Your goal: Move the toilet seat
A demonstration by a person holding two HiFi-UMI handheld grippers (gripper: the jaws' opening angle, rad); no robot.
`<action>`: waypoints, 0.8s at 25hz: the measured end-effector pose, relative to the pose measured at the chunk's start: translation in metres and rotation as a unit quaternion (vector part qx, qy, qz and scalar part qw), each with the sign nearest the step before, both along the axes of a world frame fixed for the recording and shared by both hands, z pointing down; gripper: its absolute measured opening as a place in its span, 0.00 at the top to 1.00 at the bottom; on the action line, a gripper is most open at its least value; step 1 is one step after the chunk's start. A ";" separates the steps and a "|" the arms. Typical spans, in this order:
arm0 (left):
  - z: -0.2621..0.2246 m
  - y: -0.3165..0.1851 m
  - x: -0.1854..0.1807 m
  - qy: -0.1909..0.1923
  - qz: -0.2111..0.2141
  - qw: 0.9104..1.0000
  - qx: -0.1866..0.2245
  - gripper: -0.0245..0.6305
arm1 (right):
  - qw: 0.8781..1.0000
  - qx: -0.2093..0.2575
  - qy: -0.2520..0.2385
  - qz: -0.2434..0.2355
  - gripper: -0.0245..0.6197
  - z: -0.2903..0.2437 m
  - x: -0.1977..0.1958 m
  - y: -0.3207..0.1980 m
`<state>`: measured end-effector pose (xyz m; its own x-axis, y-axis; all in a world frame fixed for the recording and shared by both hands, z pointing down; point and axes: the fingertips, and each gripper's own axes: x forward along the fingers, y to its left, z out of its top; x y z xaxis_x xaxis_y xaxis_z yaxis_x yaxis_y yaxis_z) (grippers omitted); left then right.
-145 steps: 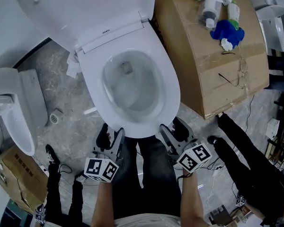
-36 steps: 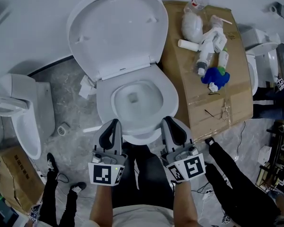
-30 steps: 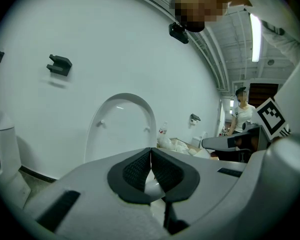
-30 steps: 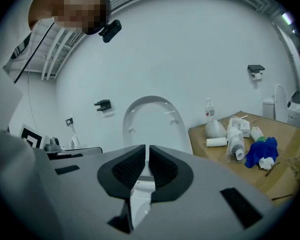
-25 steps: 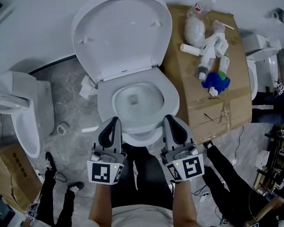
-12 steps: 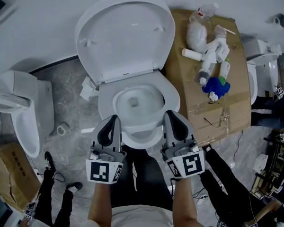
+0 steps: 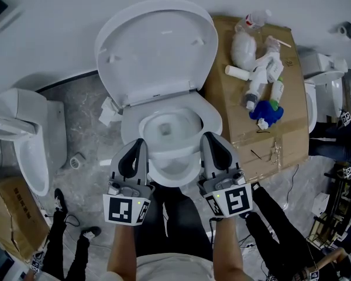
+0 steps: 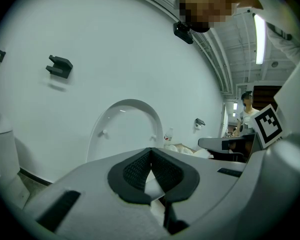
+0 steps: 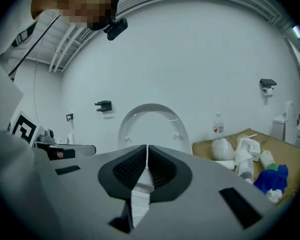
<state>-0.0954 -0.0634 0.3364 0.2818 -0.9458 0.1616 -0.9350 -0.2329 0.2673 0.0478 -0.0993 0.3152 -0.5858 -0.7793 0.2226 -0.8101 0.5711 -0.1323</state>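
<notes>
The white oval toilet seat (image 7: 213,122) lay flat on the bowl (image 7: 169,129), with the lid (image 7: 155,48) raised behind it. The left gripper (image 7: 137,144) and right gripper (image 7: 211,139) had their jaws pressed together, empty, tips over the seat's front rim.

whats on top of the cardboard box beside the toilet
On the box: a clear bottle, a white bag, several white tubes and a blue toy. Whatever lies under that pile, and inside the box, is covered.

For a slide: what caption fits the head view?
Left gripper and right gripper pinch the front of the white oval plastic toilet seat; its white lid stands open.
</notes>
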 end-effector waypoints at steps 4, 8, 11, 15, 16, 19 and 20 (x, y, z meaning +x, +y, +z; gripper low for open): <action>-0.004 -0.007 -0.003 -0.002 -0.001 1.000 0.002 0.95 | 1.000 0.004 0.003 -0.005 0.93 -0.004 -0.005 -0.008; -0.007 -0.014 -0.007 -0.003 -0.003 1.000 0.006 0.95 | 1.000 0.012 0.007 -0.008 0.93 -0.008 -0.010 -0.017; -0.010 -0.019 -0.010 -0.004 -0.004 1.000 0.011 0.95 | 1.000 0.020 0.010 -0.011 0.93 -0.011 -0.013 -0.023; -0.013 -0.025 -0.012 -0.006 -0.007 1.000 0.016 0.95 | 0.999 0.029 0.012 -0.011 0.93 -0.014 -0.016 -0.029; -0.013 -0.027 -0.013 -0.006 -0.007 1.000 0.017 0.95 | 0.999 0.030 0.012 -0.011 0.93 -0.014 -0.017 -0.031; -0.014 -0.030 -0.014 -0.008 -0.009 1.000 0.017 0.95 | 0.999 0.034 0.012 -0.012 0.93 -0.015 -0.019 -0.035; -0.015 -0.031 -0.015 -0.008 -0.010 1.000 0.017 0.95 | 0.999 0.035 0.012 -0.013 0.93 -0.016 -0.019 -0.036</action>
<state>-0.1102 -0.0946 0.3218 0.2614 -0.9559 0.1342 -0.9434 -0.2236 0.2449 0.0288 -0.1353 0.2995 -0.6004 -0.7786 0.1824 -0.7979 0.5985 -0.0720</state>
